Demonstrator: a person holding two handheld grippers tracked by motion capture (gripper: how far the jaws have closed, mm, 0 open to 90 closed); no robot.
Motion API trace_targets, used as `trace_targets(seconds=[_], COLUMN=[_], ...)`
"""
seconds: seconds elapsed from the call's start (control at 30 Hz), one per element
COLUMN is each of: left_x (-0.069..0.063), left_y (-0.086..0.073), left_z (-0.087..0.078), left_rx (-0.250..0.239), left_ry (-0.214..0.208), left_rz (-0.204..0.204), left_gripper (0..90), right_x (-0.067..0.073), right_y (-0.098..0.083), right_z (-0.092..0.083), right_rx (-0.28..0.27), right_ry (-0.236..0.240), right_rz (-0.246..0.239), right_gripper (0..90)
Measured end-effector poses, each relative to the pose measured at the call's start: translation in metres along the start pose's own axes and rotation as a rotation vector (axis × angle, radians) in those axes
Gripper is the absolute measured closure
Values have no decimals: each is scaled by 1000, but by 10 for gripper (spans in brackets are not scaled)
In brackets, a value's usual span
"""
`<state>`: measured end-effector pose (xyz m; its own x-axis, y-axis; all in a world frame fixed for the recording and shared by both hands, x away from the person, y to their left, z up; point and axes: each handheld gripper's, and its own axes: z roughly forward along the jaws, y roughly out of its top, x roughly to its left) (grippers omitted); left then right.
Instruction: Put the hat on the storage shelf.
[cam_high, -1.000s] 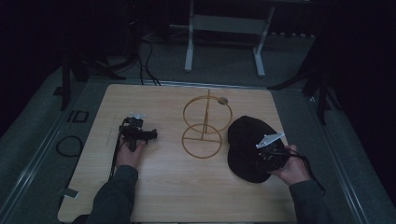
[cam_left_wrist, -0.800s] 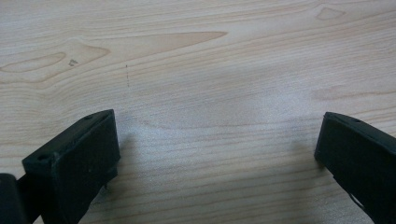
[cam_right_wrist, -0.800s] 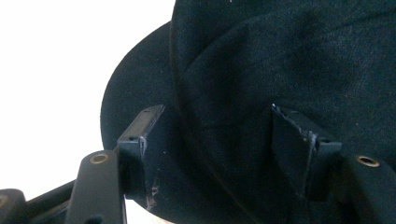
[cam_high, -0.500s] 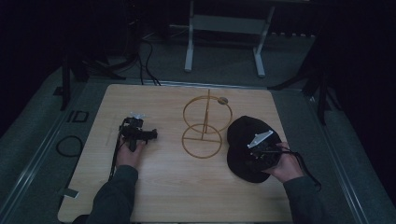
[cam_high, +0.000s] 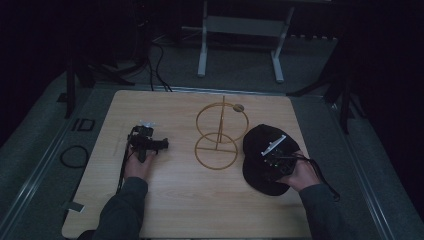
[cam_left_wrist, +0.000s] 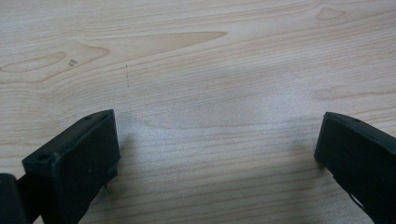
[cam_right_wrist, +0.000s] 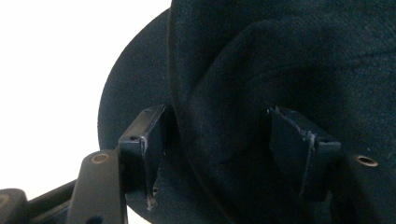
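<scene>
Right gripper (cam_high: 274, 159) has moved in over the black cap (cam_high: 260, 145) compared with a second ago, when it sat further toward the counter's right edge; hand now sits at the cap's near-right side. Reads as the grasp step starting. In the right gripper view the jaws are apart, straddling a raised fold of the cap's crown (cam_right_wrist: 243, 93), fabric between them, one jaw at the brim side, the other over the crown; not closed on it yet. Cap lies flat on the counter (cam_high: 200, 200), just right of the gold wire hat stand (cam_high: 220, 135), near it but apparently not touching. Left gripper (cam_high: 147, 145) unchanged, resting on the counter well left of the stand, jaws wide apart over bare wood (cam_left_wrist: 210, 93).
</scene>
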<state>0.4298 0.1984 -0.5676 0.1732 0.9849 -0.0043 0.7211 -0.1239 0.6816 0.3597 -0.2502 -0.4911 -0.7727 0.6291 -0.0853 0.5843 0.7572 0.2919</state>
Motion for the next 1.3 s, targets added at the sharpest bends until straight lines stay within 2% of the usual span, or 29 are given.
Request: trace_targets(seconds=[0.1,0.33,0.5,0.6,0.67,0.8,1.03,1.3], left_x=[0,0,0,0,0,0,0,0], left_y=[0,0,0,0,0,0,0,0], left_z=[0,0,0,0,0,0,0,0], left_rx=[0,0,0,0,0,0,0,0], left_ry=[0,0,0,0,0,0,0,-1], left_rz=[0,0,0,0,0,0,0,1], left_gripper=[0,0,0,0,0,0,0,0], right_x=[-2,-13,-21,-24,-23,-17,-15,-9], right_y=[3,2,-1,-3,-2,1,2,9], right_z=[2,5,6,6,5,2,0,-3], right_rx=[17,16,-7,-22,-22,-30,-34,2], right_ry=[20,130,207,231,226,189,189,167], right_rz=[14,38,95,102,90,51,43,20], right_gripper=[383,513,587,653,687,734,753,763])
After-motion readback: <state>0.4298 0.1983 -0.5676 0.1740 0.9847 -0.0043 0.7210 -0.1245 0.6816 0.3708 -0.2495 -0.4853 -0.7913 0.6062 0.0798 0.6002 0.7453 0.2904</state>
